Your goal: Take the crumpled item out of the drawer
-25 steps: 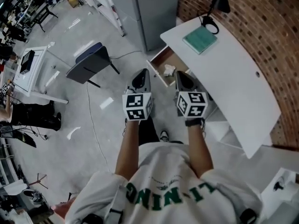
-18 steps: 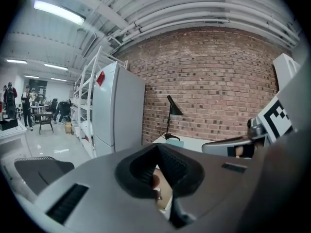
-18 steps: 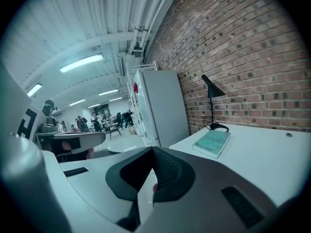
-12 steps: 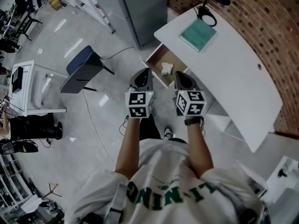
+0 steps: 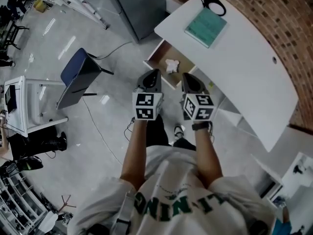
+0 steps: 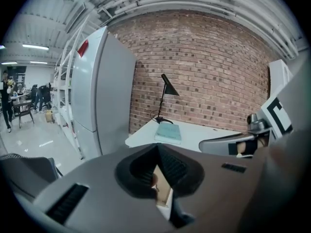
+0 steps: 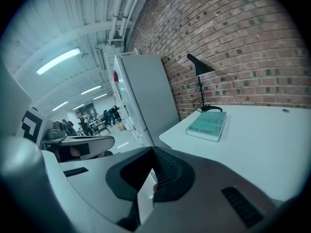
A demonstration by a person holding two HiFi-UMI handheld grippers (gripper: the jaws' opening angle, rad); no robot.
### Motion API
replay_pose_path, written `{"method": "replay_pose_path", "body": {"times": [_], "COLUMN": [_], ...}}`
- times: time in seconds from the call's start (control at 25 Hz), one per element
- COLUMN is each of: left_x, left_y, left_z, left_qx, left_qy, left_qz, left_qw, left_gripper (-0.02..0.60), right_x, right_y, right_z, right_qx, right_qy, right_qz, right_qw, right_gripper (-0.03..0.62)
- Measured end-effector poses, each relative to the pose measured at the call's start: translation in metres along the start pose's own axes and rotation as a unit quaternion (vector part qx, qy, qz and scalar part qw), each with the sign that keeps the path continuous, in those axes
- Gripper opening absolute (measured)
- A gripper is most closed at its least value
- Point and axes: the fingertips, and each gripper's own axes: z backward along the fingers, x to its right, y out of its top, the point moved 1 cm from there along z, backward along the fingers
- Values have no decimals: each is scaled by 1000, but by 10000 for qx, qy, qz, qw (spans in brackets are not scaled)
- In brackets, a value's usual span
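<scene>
1. Claws in the head view: left gripper (image 5: 150, 77) and right gripper (image 5: 190, 80), both closed and empty, hover near the open drawer (image 5: 155, 62) holding the crumpled item (image 5: 170, 65). The shirt (image 5: 181, 199) reads "LI-NING".
2. Left gripper view: jaws together; a lamp (image 6: 167, 89) stands behind a teal book (image 6: 168, 131).
3. Right gripper view: jaws together; the book's cover print is unreadable. Only the head view shows the crumpled item.

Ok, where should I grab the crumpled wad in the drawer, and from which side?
Probably from straight above, by its raised, crumpled top folds. The wad lies loose on the floor of the open drawer; the drawer walls block a sideways approach and the desk covers the back end. The left gripper and right gripper both have shut jaws, so open one first.
</scene>
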Motion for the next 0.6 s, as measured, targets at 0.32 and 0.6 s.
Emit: {"method": "replay_pose_path", "body": {"times": [0.32,0.6], "left_x": [-5,-17], "left_y": [-19,-55], "left_z": [-63,-124], "left_qx": [217,66], "left_qy": [-887,-1219], "left_qz": [-158,-198], "left_qw": [9957,9923], "left_gripper": [-8,-8], "right_x": [13,38], "right_y": [-15,-29], "right_z": [-40,-74], "right_qx": [-83,-217], "right_qy": [-235,-444], "right_qz": [61,-82], "right_qw": [9997,9987], "right_gripper": [-2,-2]}}
